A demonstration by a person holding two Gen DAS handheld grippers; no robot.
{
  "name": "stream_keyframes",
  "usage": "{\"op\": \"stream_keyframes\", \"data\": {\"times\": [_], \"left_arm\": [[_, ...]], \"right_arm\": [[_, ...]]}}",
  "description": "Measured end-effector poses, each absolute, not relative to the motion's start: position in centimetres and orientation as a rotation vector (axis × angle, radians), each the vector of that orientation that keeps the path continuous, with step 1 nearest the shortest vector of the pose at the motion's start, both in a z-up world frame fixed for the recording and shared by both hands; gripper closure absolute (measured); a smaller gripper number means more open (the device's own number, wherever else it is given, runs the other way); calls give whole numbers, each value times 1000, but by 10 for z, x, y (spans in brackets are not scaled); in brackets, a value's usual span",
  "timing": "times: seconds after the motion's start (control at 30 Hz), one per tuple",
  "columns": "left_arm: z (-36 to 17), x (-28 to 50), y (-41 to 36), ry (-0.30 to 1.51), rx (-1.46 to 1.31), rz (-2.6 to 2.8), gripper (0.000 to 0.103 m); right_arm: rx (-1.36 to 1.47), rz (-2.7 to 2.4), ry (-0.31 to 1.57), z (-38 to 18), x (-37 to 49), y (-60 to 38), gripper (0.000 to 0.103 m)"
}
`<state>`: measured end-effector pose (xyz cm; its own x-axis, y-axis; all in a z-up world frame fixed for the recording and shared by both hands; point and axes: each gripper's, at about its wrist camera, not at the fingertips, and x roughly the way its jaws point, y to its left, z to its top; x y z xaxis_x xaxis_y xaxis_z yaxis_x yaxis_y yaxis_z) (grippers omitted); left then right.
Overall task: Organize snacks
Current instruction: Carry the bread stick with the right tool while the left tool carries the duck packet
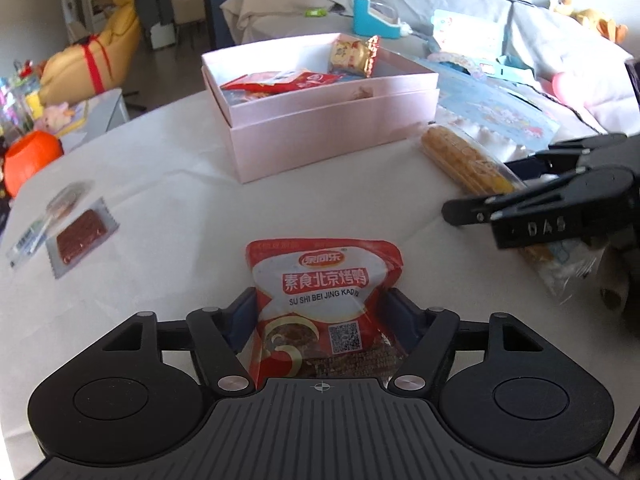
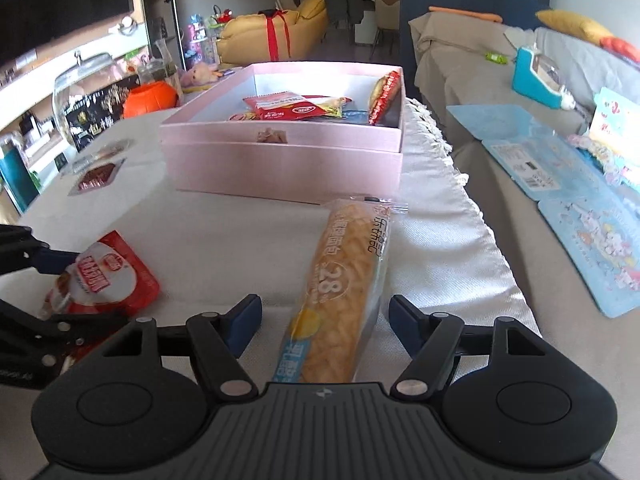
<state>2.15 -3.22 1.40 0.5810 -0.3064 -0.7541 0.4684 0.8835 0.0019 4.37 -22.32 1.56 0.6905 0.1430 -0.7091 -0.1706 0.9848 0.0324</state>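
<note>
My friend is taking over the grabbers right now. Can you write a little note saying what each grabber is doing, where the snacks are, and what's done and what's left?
Left gripper: jaws around the red snack pouch on the table; pads seem to touch its sides, a firm grip is not certain.
Right gripper: open, astride the long bread pack, pads clear of it.
Pink box: stands behind both, already holding several packets.
Small dark-red packet and a clear-wrapped snack beside it lie on the table's left.
Done: some snacks boxed.
Left: pouch, bread and those two packets go into the box.
</note>
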Motion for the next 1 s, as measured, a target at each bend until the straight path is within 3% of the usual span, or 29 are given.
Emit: {"op": "stream_keyframes", "data": {"times": [0.2, 0.33, 0.4, 0.5, 1.0], "left_arm": [[10, 23, -34, 829, 210, -479, 15], [8, 19, -33, 816, 200, -478, 15], [9, 21, -33, 824, 200, -487, 14], [10, 22, -32, 834, 213, -501, 14], [9, 28, -43, 864, 223, -461, 7]], "right_arm": [[-47, 176, 802, 17, 46, -213, 32], [-34, 175, 828, 20, 55, -216, 37], [-34, 167, 830, 20, 60, -219, 55], [-57, 158, 829, 25, 58, -219, 71], [-47, 224, 795, 33, 36, -216, 72]]}}
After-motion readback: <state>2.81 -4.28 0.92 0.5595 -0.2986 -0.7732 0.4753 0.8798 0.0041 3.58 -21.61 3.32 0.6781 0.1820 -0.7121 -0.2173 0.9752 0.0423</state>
